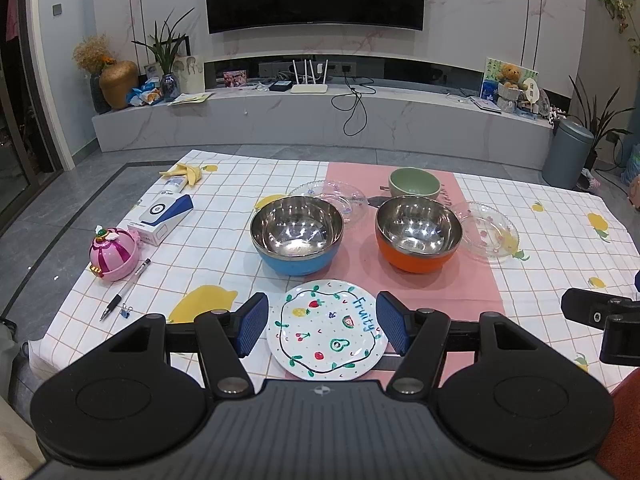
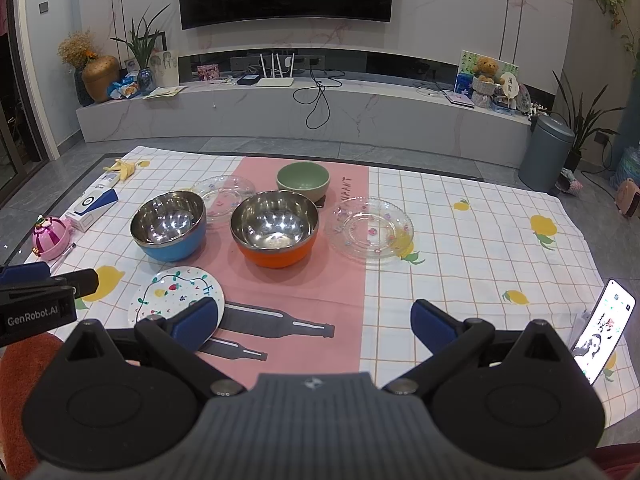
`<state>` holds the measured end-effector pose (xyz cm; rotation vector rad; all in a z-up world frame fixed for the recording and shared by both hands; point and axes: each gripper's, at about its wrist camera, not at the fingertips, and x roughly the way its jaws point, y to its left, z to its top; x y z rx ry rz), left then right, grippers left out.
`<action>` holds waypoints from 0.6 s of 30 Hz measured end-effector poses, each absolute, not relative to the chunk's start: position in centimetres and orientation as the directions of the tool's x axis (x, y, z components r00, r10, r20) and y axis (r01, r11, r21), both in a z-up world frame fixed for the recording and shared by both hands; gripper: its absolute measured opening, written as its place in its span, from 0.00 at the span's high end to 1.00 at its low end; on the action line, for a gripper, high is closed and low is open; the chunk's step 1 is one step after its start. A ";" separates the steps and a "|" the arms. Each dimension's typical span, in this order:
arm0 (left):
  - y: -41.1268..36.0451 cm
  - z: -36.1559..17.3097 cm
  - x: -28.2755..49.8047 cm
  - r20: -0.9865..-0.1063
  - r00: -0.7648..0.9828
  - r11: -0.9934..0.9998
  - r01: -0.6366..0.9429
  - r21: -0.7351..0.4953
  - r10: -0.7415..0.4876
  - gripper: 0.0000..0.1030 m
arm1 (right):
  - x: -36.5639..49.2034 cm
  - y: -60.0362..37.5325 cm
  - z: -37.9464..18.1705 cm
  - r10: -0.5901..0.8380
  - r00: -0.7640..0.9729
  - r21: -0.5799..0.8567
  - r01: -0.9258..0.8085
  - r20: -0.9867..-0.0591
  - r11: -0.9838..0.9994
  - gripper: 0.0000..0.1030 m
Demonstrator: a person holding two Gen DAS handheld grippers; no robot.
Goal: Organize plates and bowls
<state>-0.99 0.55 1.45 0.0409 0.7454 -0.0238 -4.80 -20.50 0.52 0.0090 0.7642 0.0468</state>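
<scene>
A white "Fruity" plate (image 1: 328,330) (image 2: 172,296) lies at the table's near edge. My left gripper (image 1: 322,324) is open above it, a pad on each side, empty. Behind stand a blue steel bowl (image 1: 297,236) (image 2: 169,226) and an orange steel bowl (image 1: 418,234) (image 2: 275,229). A green bowl (image 1: 415,184) (image 2: 303,182) sits farther back. Two clear glass plates lie flat, one behind the blue bowl (image 1: 340,198) (image 2: 224,192), one right of the orange bowl (image 1: 490,234) (image 2: 370,231). My right gripper (image 2: 314,320) is open and empty over the pink runner.
The table (image 1: 560,264) has a checked lemon cloth. On the left lie a pink toy (image 1: 114,254), a pen (image 1: 126,290), a white and blue box (image 1: 162,218) and a banana peel (image 1: 186,172). A lit phone (image 2: 602,336) leans at the right edge.
</scene>
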 end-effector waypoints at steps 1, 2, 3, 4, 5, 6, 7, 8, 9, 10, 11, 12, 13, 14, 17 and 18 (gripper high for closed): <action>0.5 1.4 -1.0 -0.679 0.735 0.999 0.037 0.027 -0.008 0.29 | -4.8 -20.4 0.5 0.047 0.720 0.025 -0.040 -0.692 0.999 0.02; 0.5 1.4 -1.0 -0.679 0.734 0.999 0.037 0.026 -0.009 0.29 | -4.9 -20.4 0.5 0.047 0.719 0.025 -0.041 -0.693 0.999 0.02; 0.7 1.4 -1.0 -0.681 0.732 0.999 0.039 0.019 -0.016 0.29 | -4.8 -20.4 0.5 0.046 0.718 0.025 -0.040 -0.694 0.999 0.02; 0.8 1.5 -1.0 -0.683 0.730 0.999 0.044 0.002 -0.031 0.29 | -4.8 -20.4 0.4 0.044 0.718 0.024 -0.038 -0.695 0.999 0.02; 1.0 1.4 -0.9 -0.687 0.725 0.999 0.047 -0.024 -0.051 0.31 | -4.8 -20.5 0.4 0.042 0.717 0.024 -0.035 -0.696 0.999 0.02; 1.2 1.3 -0.8 -0.690 0.720 0.998 0.048 -0.051 -0.070 0.33 | -4.7 -20.6 0.3 0.041 0.715 0.025 -0.032 -0.698 0.999 0.02; 1.4 1.3 -0.7 -0.692 0.716 0.996 0.050 -0.074 -0.088 0.34 | -4.6 -20.7 0.1 0.043 0.711 0.031 -0.029 -0.702 0.999 0.02; 1.4 1.2 -0.6 -0.693 0.714 0.995 0.052 -0.090 -0.100 0.36 | -4.5 -21.0 0.0 0.049 0.706 0.044 -0.025 -0.707 0.999 0.02; 1.5 1.2 -0.4 -0.692 0.714 0.994 0.053 -0.099 -0.107 0.38 | -4.4 -21.3 -0.2 0.058 0.702 0.063 -0.019 -0.709 0.998 0.02; 1.5 1.1 -0.1 -0.693 0.712 0.993 0.053 -0.104 -0.110 0.40 | -4.2 -21.7 -0.3 0.065 0.700 0.083 -0.008 -0.711 0.997 0.02; 1.4 0.9 0.2 -0.694 0.711 0.993 0.055 -0.108 -0.114 0.42 | -4.0 -22.0 -0.5 0.069 0.698 0.103 0.007 -0.712 0.995 0.03; 1.3 0.8 0.5 -0.692 0.712 0.992 0.061 -0.112 -0.122 0.44 | -3.8 -22.3 -0.7 0.071 0.698 0.119 0.021 -0.713 0.993 0.03; 1.1 0.8 0.8 -0.690 0.713 0.991 0.069 -0.113 -0.128 0.45 | -3.5 -22.6 -0.9 0.071 0.696 0.131 0.033 -0.714 0.991 0.03; 0.9 0.6 1.1 -0.688 0.714 0.991 0.076 -0.111 -0.132 0.47 | -3.2 -22.8 -1.1 0.068 0.695 0.136 0.044 -0.716 0.990 0.03; 0.1 0.3 2.3 -0.677 0.718 0.987 0.103 -0.122 -0.158 0.47 | -1.9 -23.3 -1.8 0.056 0.690 0.146 0.073 -0.721 0.987 0.03; -0.1 0.1 2.7 -0.673 0.720 0.985 0.112 -0.128 -0.169 0.47 | -1.3 -23.5 -2.0 0.056 0.688 0.151 0.079 -0.724 0.985 0.03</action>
